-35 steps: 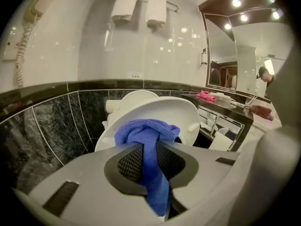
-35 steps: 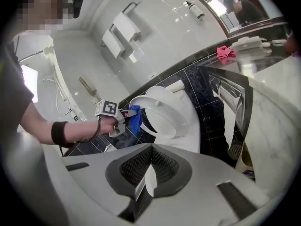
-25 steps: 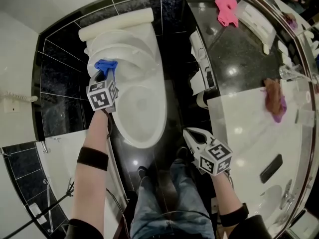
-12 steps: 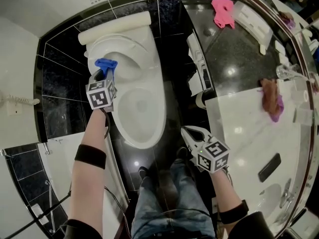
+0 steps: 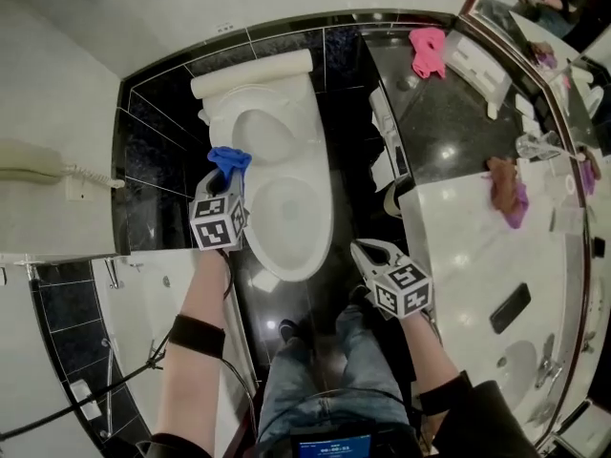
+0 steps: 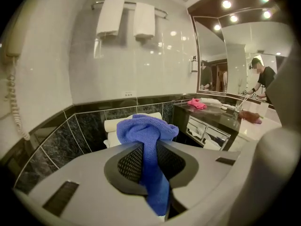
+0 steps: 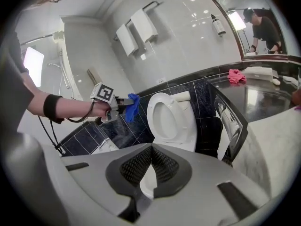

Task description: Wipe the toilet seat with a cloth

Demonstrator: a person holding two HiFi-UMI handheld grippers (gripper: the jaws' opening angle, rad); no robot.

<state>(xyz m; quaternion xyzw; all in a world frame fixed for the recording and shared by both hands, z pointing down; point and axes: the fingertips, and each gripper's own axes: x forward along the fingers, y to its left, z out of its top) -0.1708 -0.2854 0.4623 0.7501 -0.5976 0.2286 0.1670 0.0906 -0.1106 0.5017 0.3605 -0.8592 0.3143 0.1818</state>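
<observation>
While its jaws clamp narrowly on a blue cloth, the left gripper hangs beside the toilet seat.
The cloth bunches past the fingertips, just off the seat's left edge, and the right gripper view shows a gap between the two. The right gripper, jaws together and empty, is nearer the person, off the seat's right. Farther right of the seat, a pink cloth lies on the dark counter.

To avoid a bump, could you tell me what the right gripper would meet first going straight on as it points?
Probably the toilet: the shut right gripper aims at its white front rim, with nothing visible between, though depth is unclear.
</observation>
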